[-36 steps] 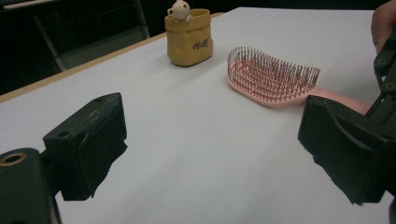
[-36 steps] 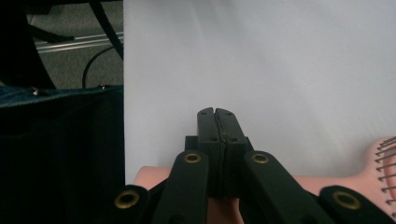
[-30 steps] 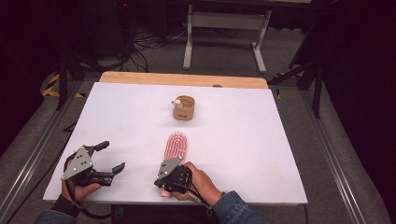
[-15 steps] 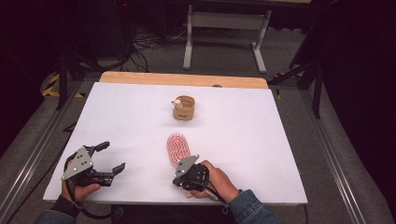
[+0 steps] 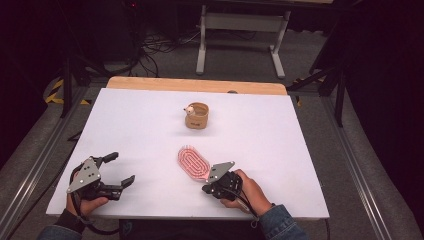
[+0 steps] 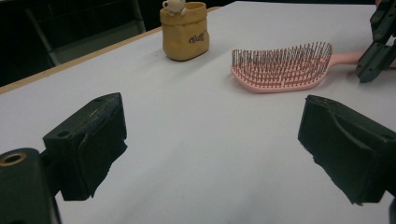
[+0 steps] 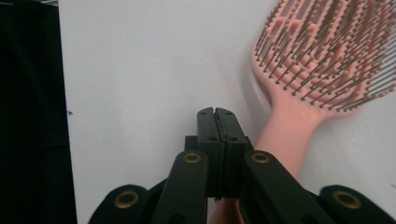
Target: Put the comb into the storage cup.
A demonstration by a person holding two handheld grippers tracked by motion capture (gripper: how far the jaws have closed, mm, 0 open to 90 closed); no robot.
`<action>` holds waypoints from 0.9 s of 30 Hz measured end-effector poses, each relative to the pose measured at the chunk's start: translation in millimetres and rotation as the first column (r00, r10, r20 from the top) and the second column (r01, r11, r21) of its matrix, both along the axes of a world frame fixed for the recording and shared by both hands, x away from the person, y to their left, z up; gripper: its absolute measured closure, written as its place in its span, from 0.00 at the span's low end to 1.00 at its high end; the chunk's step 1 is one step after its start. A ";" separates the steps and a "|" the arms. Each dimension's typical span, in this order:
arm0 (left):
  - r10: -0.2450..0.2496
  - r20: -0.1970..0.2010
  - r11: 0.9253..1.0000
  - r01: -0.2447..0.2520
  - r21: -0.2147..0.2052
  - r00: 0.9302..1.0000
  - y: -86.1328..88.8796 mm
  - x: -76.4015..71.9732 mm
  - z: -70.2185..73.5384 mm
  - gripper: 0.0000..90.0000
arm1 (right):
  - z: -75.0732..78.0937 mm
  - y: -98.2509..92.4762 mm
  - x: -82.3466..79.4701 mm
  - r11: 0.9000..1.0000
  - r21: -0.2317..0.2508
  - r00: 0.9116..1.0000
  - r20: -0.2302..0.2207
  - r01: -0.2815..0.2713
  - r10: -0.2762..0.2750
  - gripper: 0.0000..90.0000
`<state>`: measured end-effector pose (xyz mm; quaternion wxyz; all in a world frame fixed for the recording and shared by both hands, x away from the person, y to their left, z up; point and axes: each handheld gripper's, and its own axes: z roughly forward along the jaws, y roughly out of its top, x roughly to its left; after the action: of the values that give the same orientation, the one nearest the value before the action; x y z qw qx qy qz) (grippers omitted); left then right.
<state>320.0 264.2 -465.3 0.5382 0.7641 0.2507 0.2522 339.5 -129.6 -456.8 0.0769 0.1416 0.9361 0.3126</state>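
Now, starting at my left: the left gripper [image 5: 107,172] sits near the front-left corner of the white counter [image 5: 300,140], its jaws released and standing wide with nothing between them. Through the left gripper view I look across bare counter toward the little tan pouch [image 6: 184,30] with a small figure on its rim, and toward the pink hairbrush [image 6: 285,67], which lies bristles up, well apart from these jaws.

Moving to the middle, in the high view the brush head sits just in front of the pouch's side of the counter, angled, with its handle running toward my right hand [image 5: 250,190]. The pouch [image 5: 196,115] stands upright farther back, apart from everything.

On the right, the right gripper [image 7: 216,122] has its jaws clenched tight together with nothing gripped. In the right gripper view the handle passes just beside the closed tips, on their right, and runs under the gripper body; I cannot tell whether the body touches it. The brush head [image 7: 336,51] lies ahead and to the right.

I judge the step in hand to be lining up on the handle, with no grasp made yet. The next move, as I read it, calls for opening these 2 jaws, shifting sideways over the handle and closing squarely on its narrow neck
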 end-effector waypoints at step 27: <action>-0.023 -0.029 0.999 0.023 0.026 0.999 -2.8 1.8 -1.8 0.10 | 20.2 -13.0 5.8 0.969 0.044 0.967 0.073 0.243 -0.245 0.23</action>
<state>321.8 261.4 -467.1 0.5276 0.7773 0.2462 0.2384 345.3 -142.7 -436.6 0.1487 0.2447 0.9022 0.3225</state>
